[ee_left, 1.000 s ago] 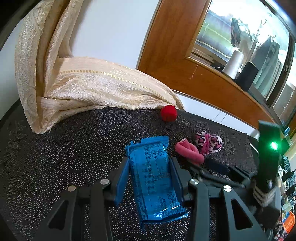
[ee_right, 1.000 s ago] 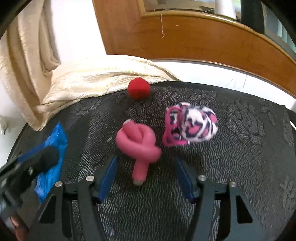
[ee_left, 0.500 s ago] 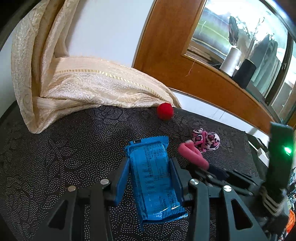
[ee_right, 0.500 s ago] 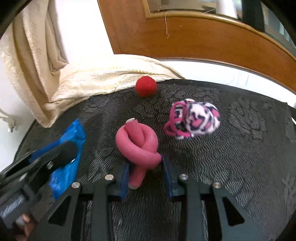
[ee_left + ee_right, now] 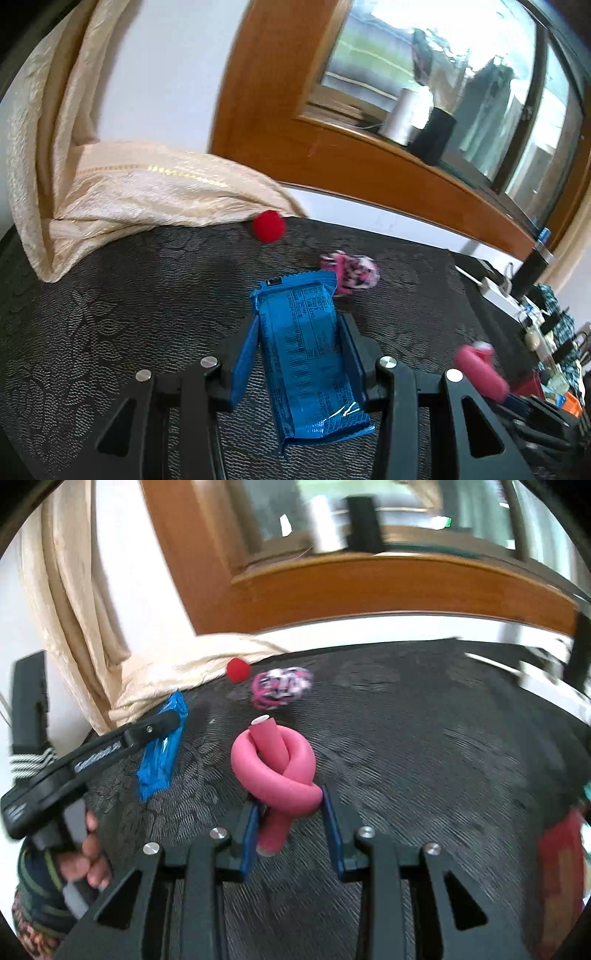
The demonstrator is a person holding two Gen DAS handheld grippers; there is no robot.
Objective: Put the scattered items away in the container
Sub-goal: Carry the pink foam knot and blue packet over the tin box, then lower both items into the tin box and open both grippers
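Note:
My left gripper (image 5: 301, 328) is shut on a blue snack wrapper (image 5: 304, 354), held lengthwise between its blue pads above the dark patterned tabletop (image 5: 110, 314). My right gripper (image 5: 288, 805) is shut on a knotted pink foam roller (image 5: 275, 764), lifted off the table; the roller also shows at the lower right of the left wrist view, pink roller (image 5: 480, 373). A red pompom (image 5: 269, 226) lies by the cream curtain. A pink, white and black patterned scrunchie (image 5: 351, 271) rests behind the wrapper. In the right wrist view the left gripper (image 5: 162, 723) with the wrapper (image 5: 162, 749) is at the left. No container shows.
A cream curtain (image 5: 140, 184) is heaped on the table's far left. A wooden window frame (image 5: 369, 162) runs behind, with a white spool and black cylinder on its sill. Cluttered small items (image 5: 546, 332) sit past the table's right edge. A hand (image 5: 85, 853) grips the left tool.
The right gripper closed on the pink roller, lifted it and swung it back and to the right. The left gripper rose a little with the blue wrapper still held.

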